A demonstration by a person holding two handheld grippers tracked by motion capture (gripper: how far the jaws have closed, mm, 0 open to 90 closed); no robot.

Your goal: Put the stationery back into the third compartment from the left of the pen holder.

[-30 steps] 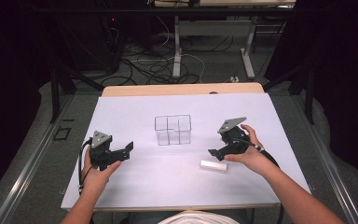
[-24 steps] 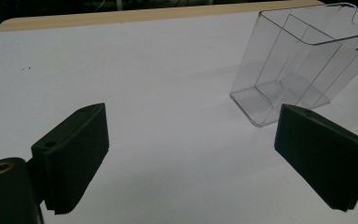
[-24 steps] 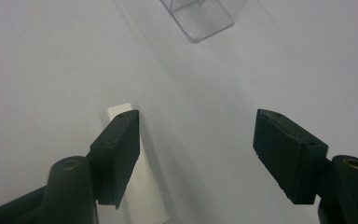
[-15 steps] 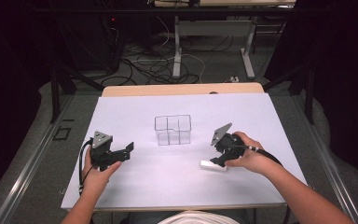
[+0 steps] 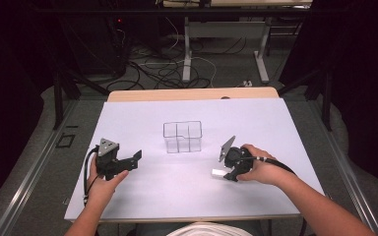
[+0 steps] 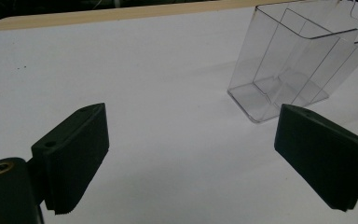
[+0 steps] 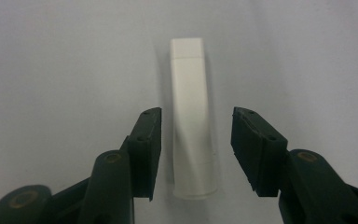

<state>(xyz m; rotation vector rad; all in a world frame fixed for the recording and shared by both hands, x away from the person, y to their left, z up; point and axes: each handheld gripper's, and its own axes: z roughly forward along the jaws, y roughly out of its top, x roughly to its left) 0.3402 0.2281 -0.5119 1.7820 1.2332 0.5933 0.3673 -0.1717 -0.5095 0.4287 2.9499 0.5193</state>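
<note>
between right gripper (image 7: 196, 149) jaws, white tube (image 7: 192, 116)

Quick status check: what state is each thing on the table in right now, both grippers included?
White tube: lying flat on the table, between the right gripper's jaws, not yet gripped.
Clear divided container: upright, empty, untouched.
Right gripper: jaws have just been closing around the tube, gaps on both sides.
Left gripper: open wide, holding nothing, short of the container.
White table: bare apart from these.
</note>
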